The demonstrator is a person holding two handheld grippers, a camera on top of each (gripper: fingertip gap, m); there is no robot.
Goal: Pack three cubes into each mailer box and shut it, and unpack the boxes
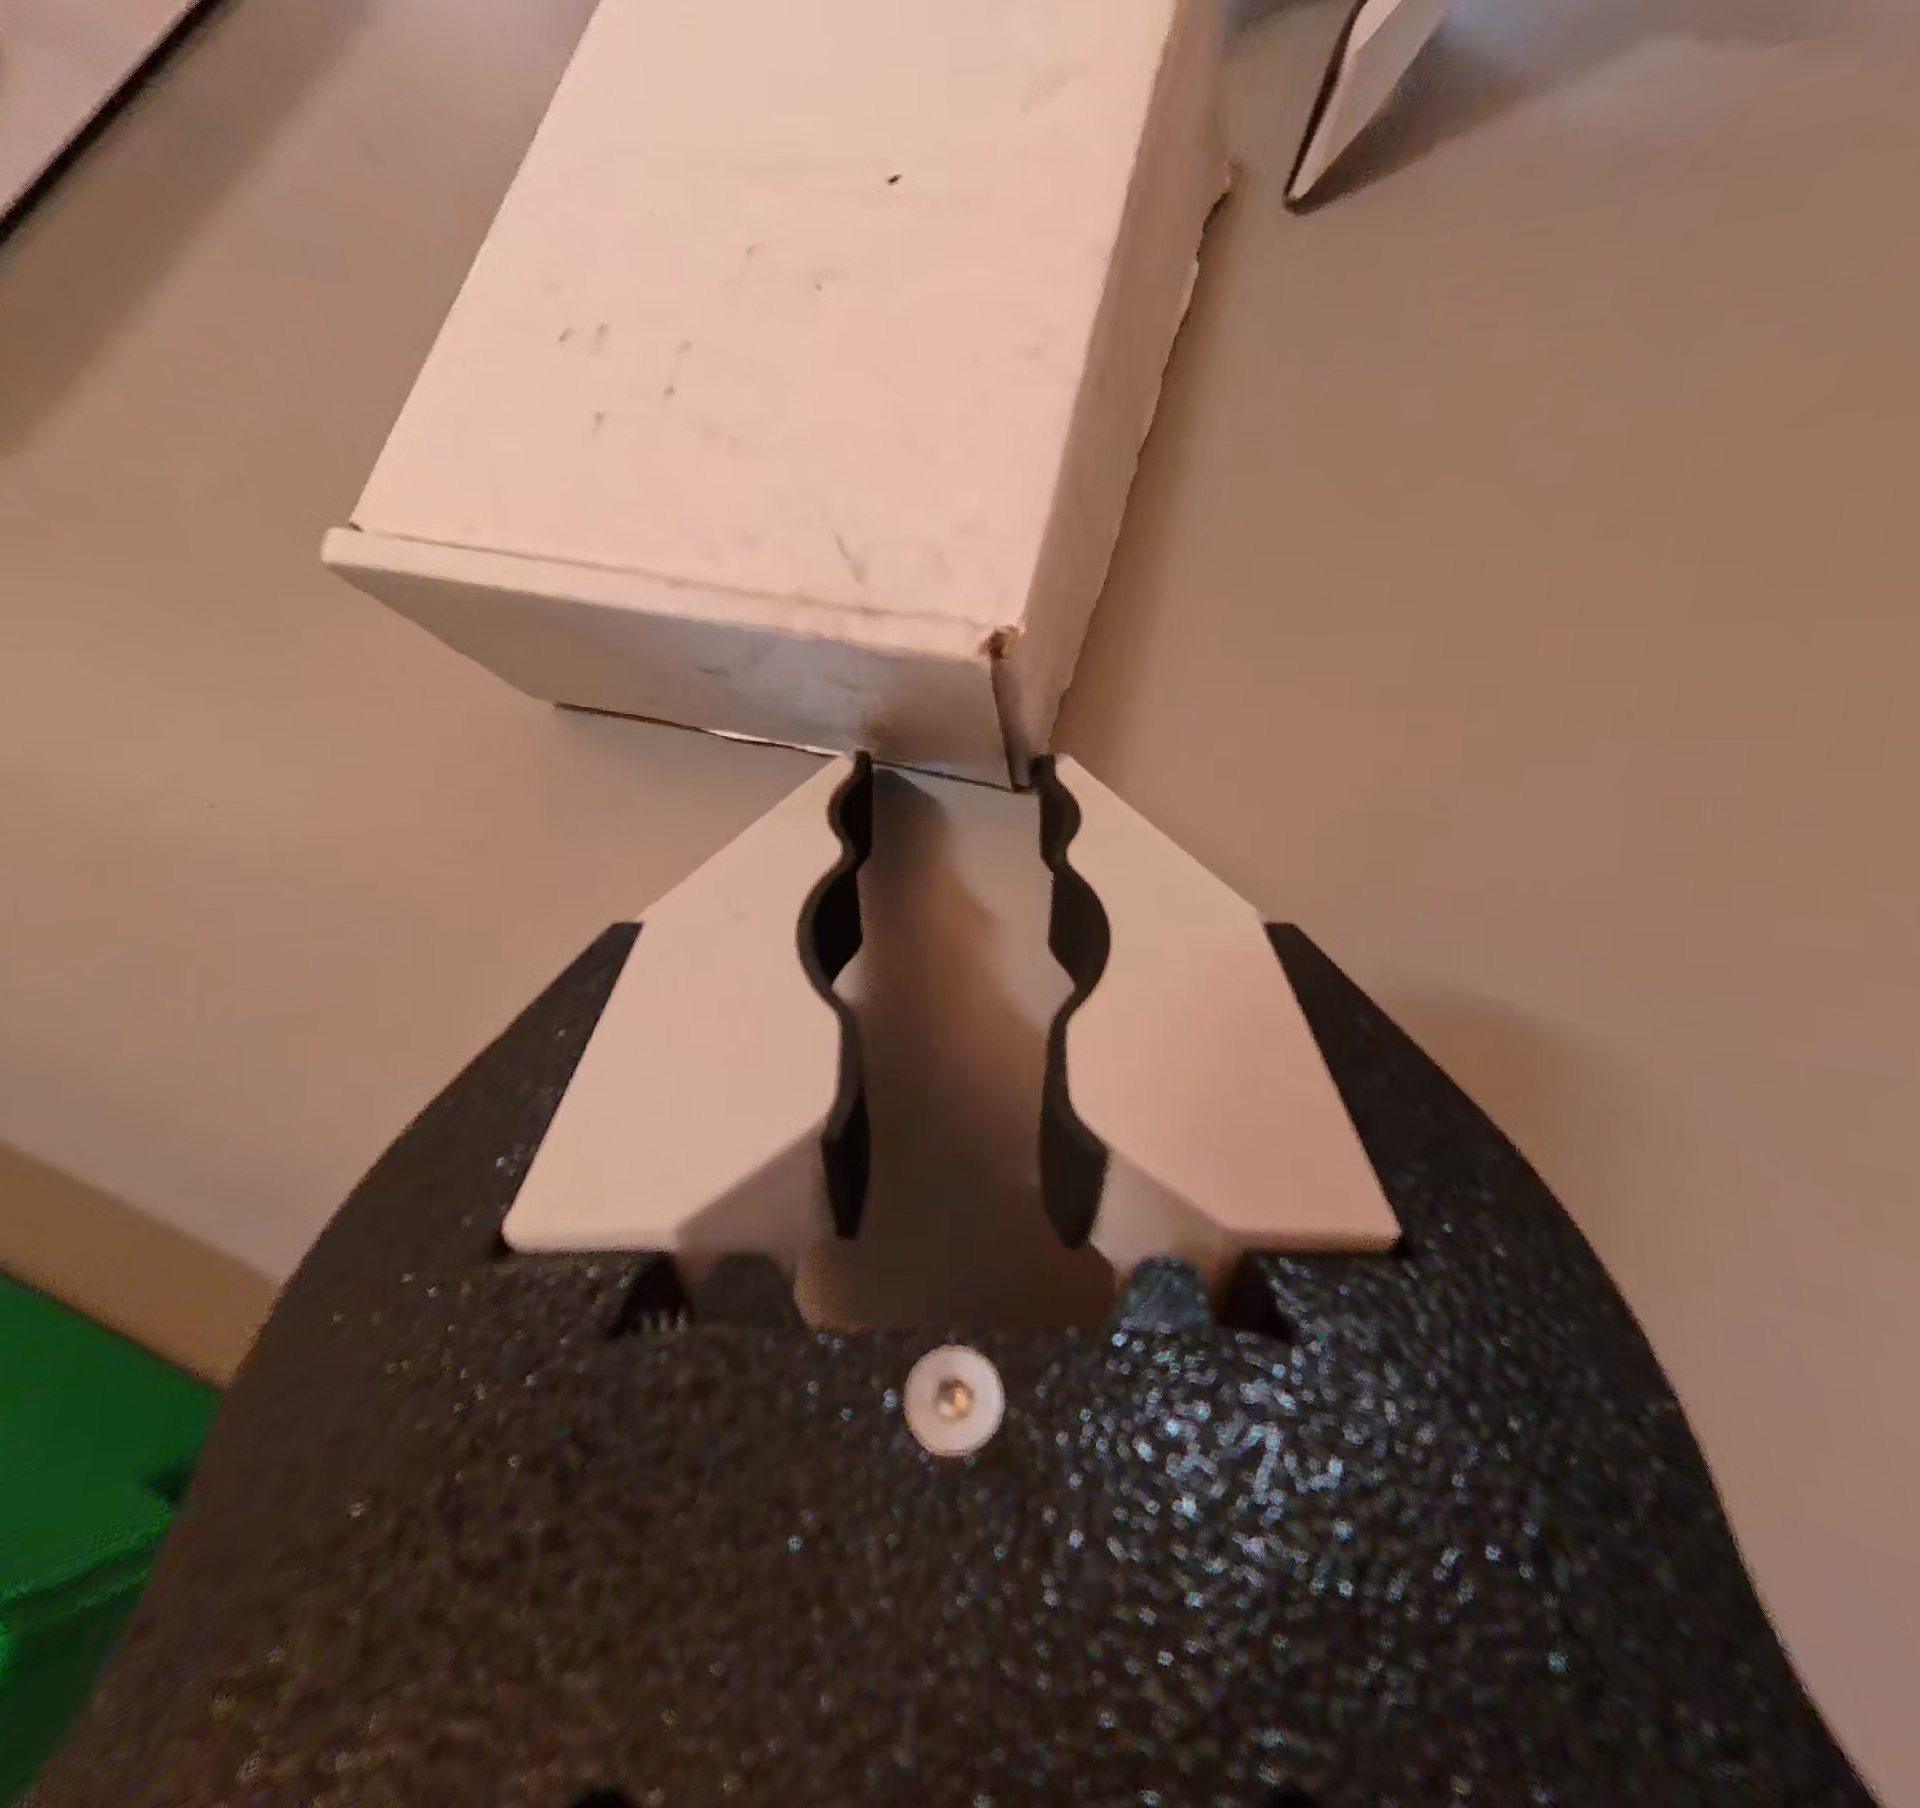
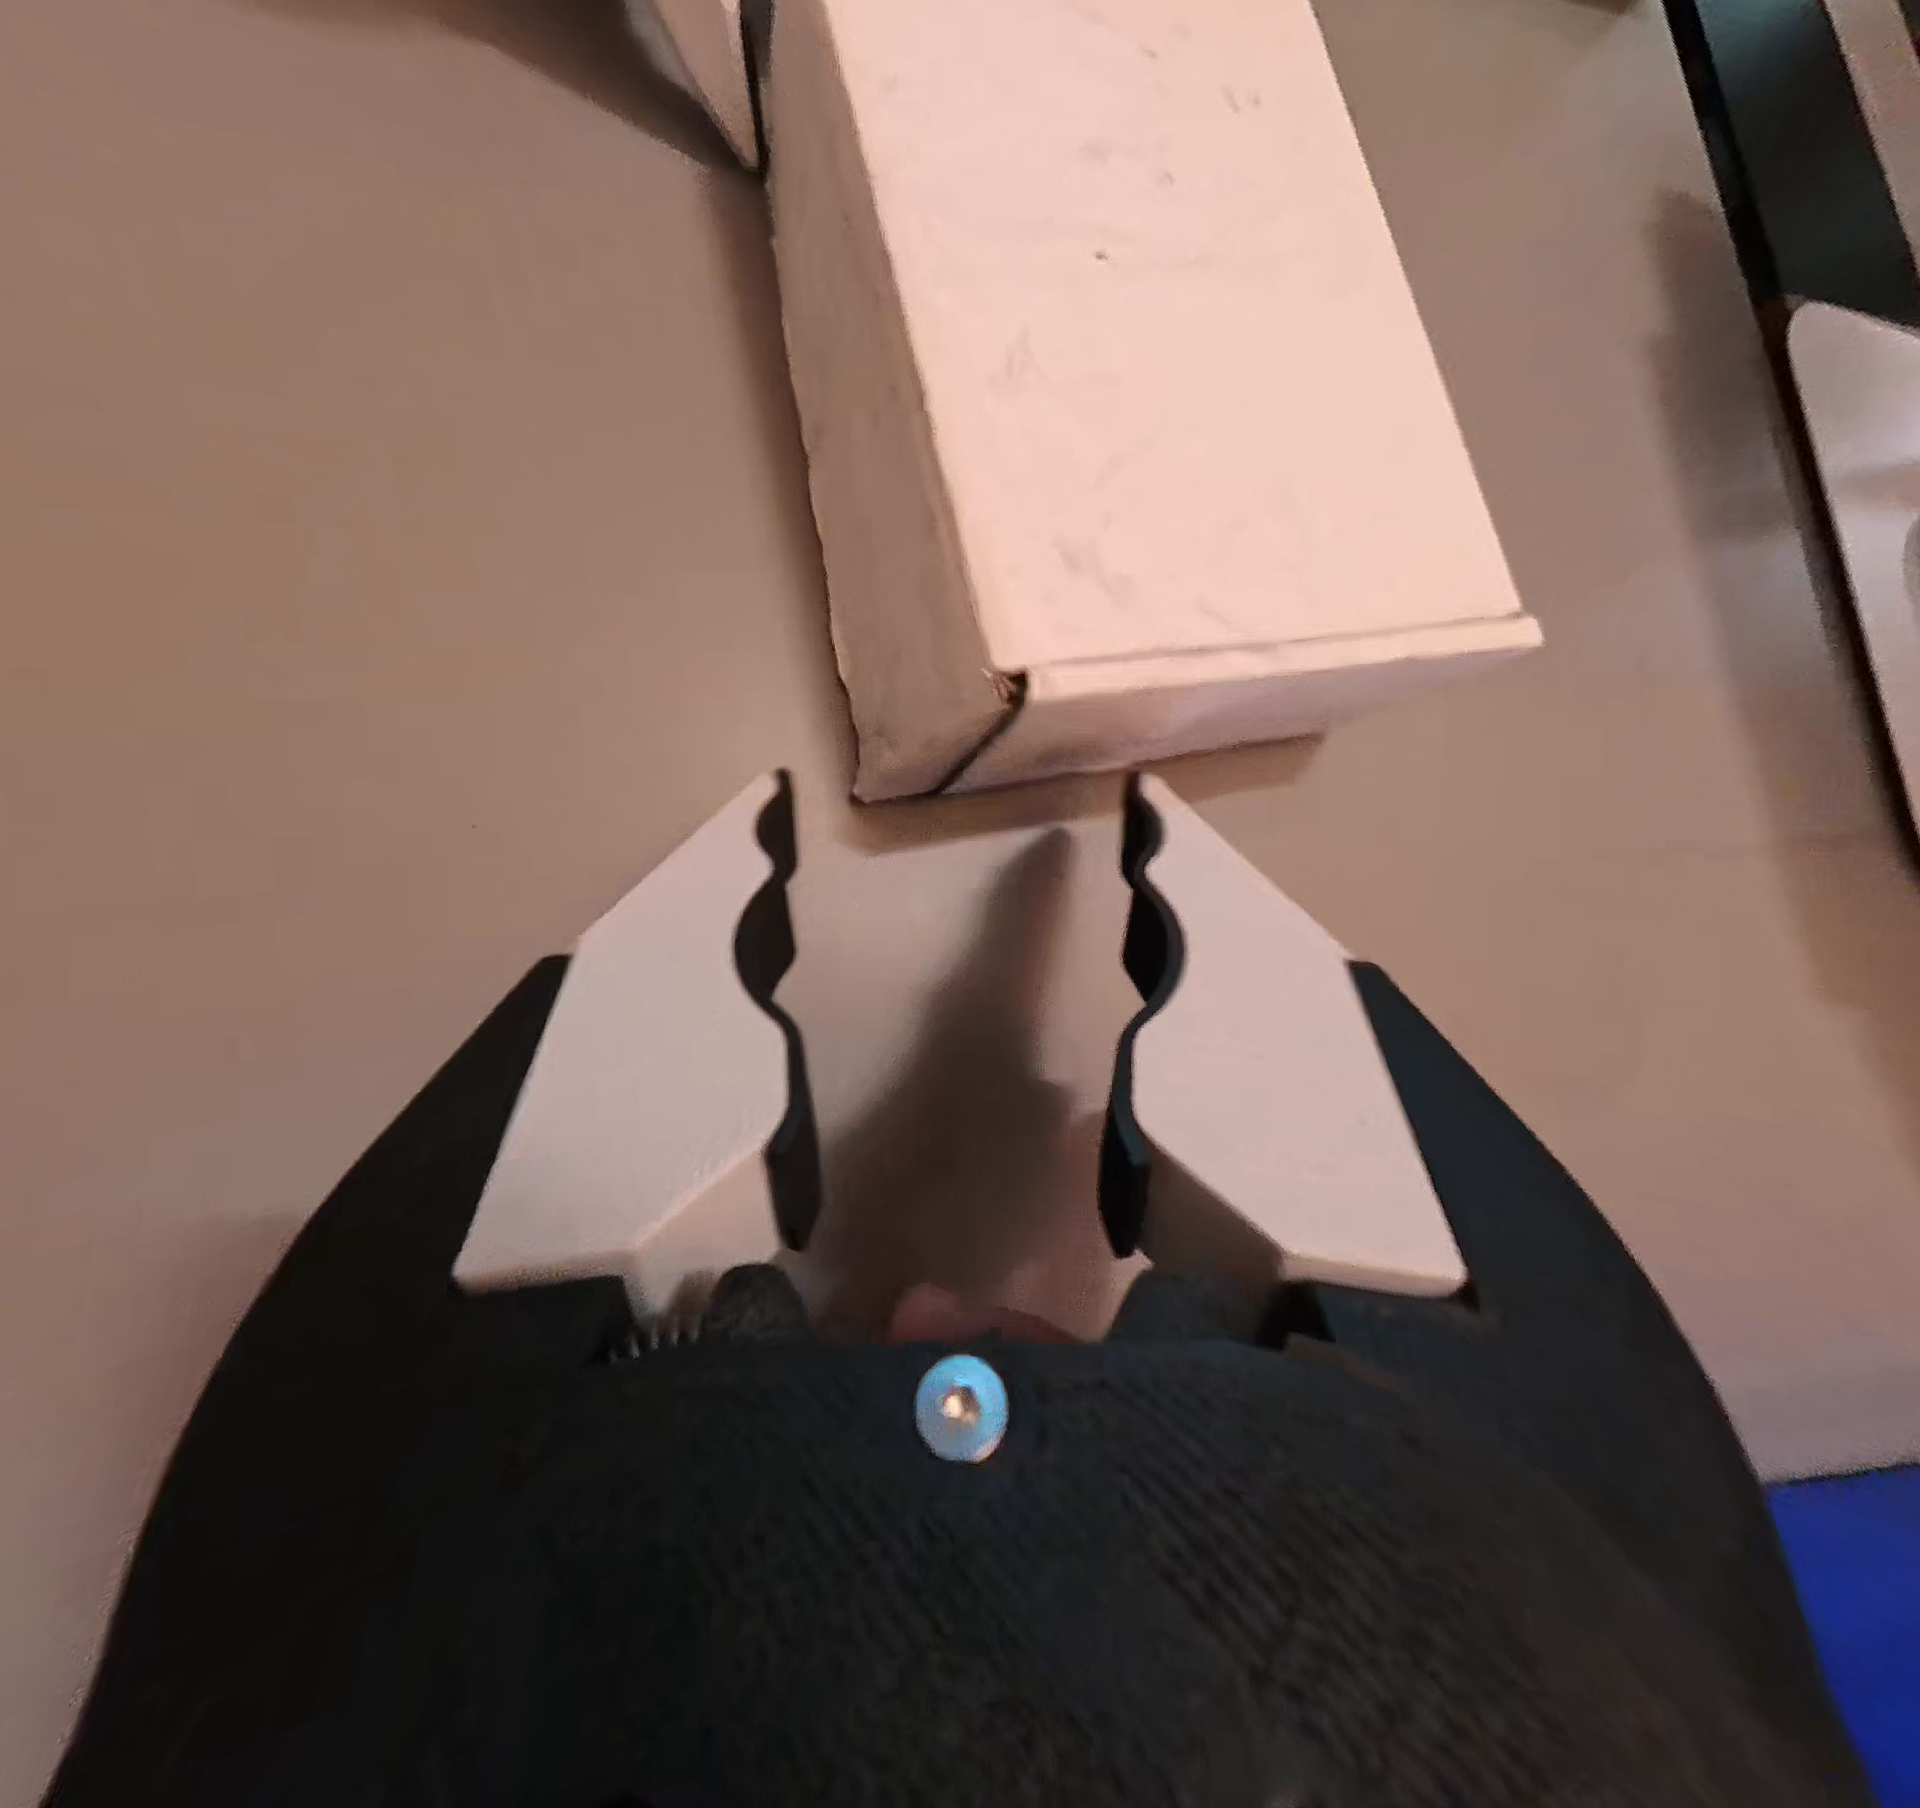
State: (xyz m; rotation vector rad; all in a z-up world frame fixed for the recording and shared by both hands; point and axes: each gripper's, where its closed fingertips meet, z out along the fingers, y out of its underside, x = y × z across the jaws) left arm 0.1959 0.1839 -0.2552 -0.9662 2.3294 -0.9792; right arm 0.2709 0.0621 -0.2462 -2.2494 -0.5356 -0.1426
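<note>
Closed white mailer box on beige desk. Left gripper: fingers narrowly parted, tips at box's near end. Right gripper: fingers wider apart, empty, just short of box corner.

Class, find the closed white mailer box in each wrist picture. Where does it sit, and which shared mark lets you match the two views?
Left wrist view: the mailer box fills the upper centre, its near end at the left gripper tips.
Right wrist view: the mailer box lies upper centre-right, just beyond the open right gripper.
Shared landmark: the torn corner of the lid.
</note>
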